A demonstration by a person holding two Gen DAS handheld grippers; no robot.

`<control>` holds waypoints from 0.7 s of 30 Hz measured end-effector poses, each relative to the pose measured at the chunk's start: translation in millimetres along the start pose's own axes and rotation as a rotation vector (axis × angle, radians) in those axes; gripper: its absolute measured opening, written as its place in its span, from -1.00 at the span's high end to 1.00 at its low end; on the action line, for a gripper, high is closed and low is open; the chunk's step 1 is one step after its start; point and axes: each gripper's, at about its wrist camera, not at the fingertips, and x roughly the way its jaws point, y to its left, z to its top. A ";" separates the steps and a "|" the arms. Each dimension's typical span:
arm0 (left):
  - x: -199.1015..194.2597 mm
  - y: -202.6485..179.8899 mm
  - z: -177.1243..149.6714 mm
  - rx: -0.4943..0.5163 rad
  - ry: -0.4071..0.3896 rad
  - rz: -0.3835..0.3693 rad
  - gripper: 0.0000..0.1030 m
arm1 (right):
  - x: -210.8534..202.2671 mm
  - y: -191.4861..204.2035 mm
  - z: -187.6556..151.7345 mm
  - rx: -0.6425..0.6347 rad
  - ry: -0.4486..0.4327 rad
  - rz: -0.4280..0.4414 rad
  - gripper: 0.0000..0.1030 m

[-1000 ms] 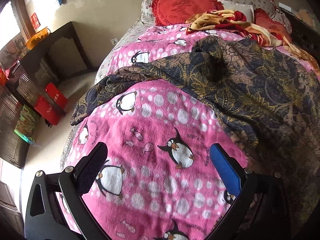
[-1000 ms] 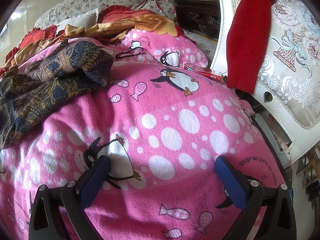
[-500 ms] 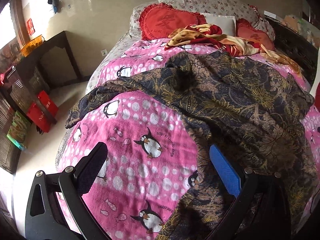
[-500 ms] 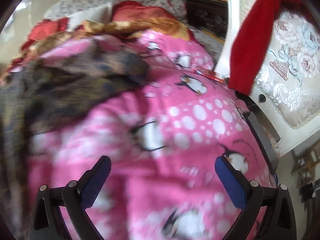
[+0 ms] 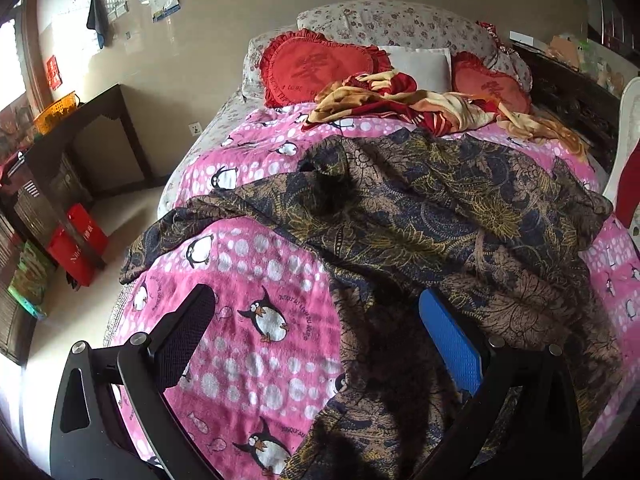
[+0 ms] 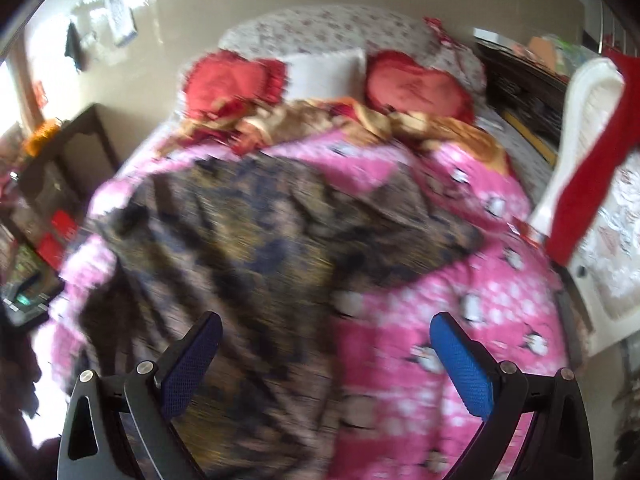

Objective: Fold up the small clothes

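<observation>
Here, garment: dark floral garment (image 5: 420,216) spread rumpled across pink penguin blanket (image 5: 256,280).
Left tool (image 5: 316,332): fingers apart, empty.
Right tool (image 6: 326,354): fingers apart, empty, view blurred.

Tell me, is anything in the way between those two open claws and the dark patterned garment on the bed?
Nothing visible. The dark patterned garment lies spread on the pink blanket, uncovered. The left gripper and right gripper both hang open right above it.
</observation>
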 end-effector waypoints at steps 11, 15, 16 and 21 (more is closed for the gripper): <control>8.0 11.1 2.0 -0.061 0.045 -0.015 -0.99 | 39.7 105.7 15.2 -0.032 -0.047 0.086 -1.00; 13.3 19.1 -4.9 -0.088 0.061 -0.022 -0.99 | 52.1 133.1 13.0 -0.045 -0.062 0.091 -1.00; 14.1 21.5 -6.9 -0.091 0.063 -0.021 -0.99 | 55.2 140.4 11.5 -0.058 -0.061 0.091 -1.00; 18.6 35.3 -13.5 -0.106 0.068 0.001 -0.99 | 65.7 162.3 9.8 -0.126 -0.056 0.069 -1.00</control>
